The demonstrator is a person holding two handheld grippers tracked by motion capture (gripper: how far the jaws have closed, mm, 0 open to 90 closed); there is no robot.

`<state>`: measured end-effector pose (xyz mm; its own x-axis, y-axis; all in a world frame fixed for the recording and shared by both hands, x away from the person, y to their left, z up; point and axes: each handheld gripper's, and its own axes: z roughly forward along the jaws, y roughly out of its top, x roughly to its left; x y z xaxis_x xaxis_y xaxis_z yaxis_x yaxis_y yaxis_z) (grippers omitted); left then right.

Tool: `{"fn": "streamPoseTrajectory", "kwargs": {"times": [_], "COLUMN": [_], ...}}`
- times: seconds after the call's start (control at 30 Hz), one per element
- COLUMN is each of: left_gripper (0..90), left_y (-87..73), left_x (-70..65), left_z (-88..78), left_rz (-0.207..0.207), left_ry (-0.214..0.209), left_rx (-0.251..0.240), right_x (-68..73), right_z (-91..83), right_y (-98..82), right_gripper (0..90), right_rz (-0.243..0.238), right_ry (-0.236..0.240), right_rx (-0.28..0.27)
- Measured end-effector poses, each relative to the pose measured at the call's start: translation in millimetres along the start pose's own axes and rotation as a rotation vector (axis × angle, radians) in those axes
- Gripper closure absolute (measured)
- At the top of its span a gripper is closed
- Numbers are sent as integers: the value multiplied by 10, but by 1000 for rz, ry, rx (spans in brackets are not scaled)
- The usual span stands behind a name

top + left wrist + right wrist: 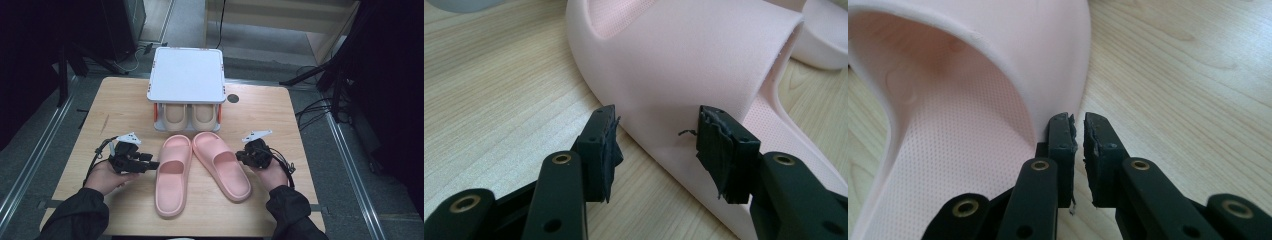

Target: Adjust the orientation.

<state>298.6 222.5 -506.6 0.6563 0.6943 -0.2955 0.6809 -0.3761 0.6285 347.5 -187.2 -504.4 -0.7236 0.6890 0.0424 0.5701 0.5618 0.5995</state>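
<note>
Two pink slippers lie side by side on the wooden table [120, 100]. My left gripper [152, 164] stands at the outer side of the left slipper [172, 175]. In the left gripper view its jaws [656, 125] are open around the slipper's strap wall [689, 60], and the pads stay clear of it. The right slipper [222, 165] has my right gripper [240, 156] at its outer edge. In the right gripper view the jaws [1079, 122] are almost together with a thin empty slit between them. Their tips rest beside the strap's edge [973, 75].
At the back of the table a white-topped rack [186, 75] holds a pair of beige slippers [175, 115] underneath. A dark round hole [233, 98] sits right of it. Dark stands and cables surround the table on the floor.
</note>
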Motion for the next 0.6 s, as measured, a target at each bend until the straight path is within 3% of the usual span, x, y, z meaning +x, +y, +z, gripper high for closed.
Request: {"fn": "streamPoseTrajectory", "kwargs": {"times": [0.6], "left_gripper": [495], "left_y": [20], "left_x": [8], "left_z": [13], "left_rz": [-7], "left_ry": [-3], "left_rx": [3], "right_x": [279], "right_z": [-30], "right_y": [-10], "right_gripper": [830], "right_rz": [-22], "right_ry": [56], "right_rx": [3]}}
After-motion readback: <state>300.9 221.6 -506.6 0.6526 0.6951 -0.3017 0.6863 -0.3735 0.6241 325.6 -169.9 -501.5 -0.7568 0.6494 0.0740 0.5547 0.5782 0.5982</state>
